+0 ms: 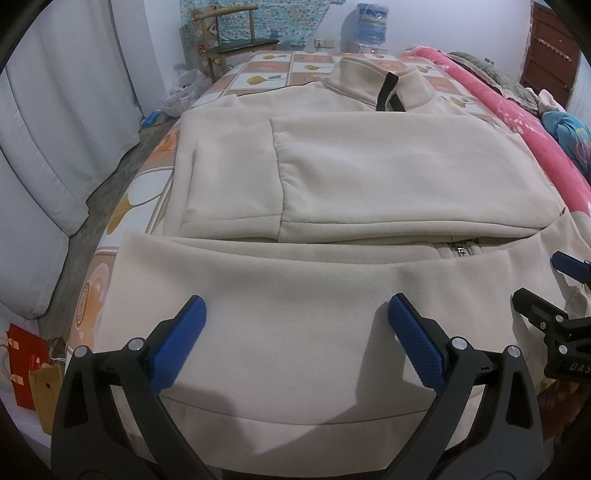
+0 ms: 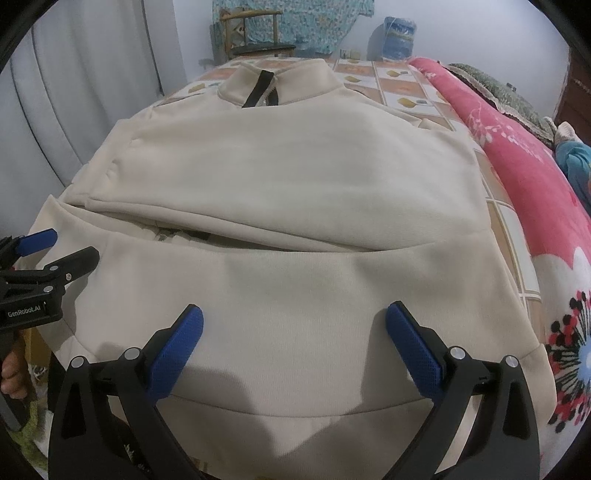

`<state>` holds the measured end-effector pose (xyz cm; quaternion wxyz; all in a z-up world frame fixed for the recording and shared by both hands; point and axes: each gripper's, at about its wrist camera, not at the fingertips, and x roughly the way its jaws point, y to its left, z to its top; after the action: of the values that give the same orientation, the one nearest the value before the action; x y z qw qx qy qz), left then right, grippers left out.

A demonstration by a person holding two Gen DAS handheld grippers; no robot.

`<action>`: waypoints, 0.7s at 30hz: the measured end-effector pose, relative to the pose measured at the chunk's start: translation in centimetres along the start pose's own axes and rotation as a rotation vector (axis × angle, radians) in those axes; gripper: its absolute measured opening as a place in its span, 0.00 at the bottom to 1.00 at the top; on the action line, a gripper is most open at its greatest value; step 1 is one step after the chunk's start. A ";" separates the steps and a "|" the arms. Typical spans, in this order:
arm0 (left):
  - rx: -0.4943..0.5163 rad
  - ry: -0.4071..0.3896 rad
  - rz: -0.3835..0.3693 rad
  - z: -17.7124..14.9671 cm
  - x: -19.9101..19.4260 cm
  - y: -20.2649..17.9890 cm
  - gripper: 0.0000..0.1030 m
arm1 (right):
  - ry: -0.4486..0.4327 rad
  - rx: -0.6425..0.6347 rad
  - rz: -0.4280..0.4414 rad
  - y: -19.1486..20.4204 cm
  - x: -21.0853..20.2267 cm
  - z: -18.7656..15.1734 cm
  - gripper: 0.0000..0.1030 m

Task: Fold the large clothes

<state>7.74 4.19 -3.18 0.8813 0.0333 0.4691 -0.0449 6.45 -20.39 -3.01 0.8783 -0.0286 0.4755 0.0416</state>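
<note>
A cream zip-up sweatshirt lies flat on the bed with its collar at the far end and both sleeves folded across the chest. It also fills the right wrist view. My left gripper is open and empty, just above the hem's left part. My right gripper is open and empty over the hem's right part. The right gripper shows at the right edge of the left wrist view. The left gripper shows at the left edge of the right wrist view.
The bed has a tiled flower-print sheet. A pink blanket lies along the right side. A wooden chair and a water bottle stand beyond the far end. White curtains hang left. Paper bags sit on the floor.
</note>
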 end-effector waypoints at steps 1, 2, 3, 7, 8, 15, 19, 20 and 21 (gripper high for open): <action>0.000 0.000 0.000 0.0 0.0 0.0 0.93 | 0.002 0.000 0.000 0.0 0.0 0.0 0.94; -0.001 -0.001 0.000 0.0 0.0 0.0 0.93 | 0.002 0.000 -0.001 0.0 0.0 0.0 0.94; -0.001 -0.002 0.000 0.0 0.0 0.0 0.93 | 0.003 0.000 -0.001 0.0 0.0 0.0 0.94; -0.001 -0.001 -0.001 0.0 0.0 0.0 0.93 | 0.002 0.000 -0.001 0.0 0.0 0.0 0.94; 0.001 -0.002 -0.001 0.0 0.0 0.0 0.93 | 0.002 -0.001 -0.001 0.0 0.0 0.0 0.94; 0.006 -0.010 -0.005 0.0 0.0 0.2 0.93 | 0.004 0.002 -0.007 0.0 0.1 -0.1 0.94; 0.010 -0.015 -0.010 0.0 0.0 0.2 0.93 | 0.003 0.002 -0.006 -0.1 0.1 -0.1 0.94; 0.012 -0.016 -0.012 0.1 0.0 0.2 0.93 | 0.003 0.002 -0.007 -0.1 0.1 -0.1 0.94; 0.014 -0.015 -0.014 0.0 0.0 0.2 0.93 | 0.004 0.003 -0.007 -0.1 0.1 0.0 0.94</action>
<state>7.80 4.41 -3.14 0.8842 0.0357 0.4625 -0.0545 6.45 -20.50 -3.09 0.8774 -0.0290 0.4774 0.0379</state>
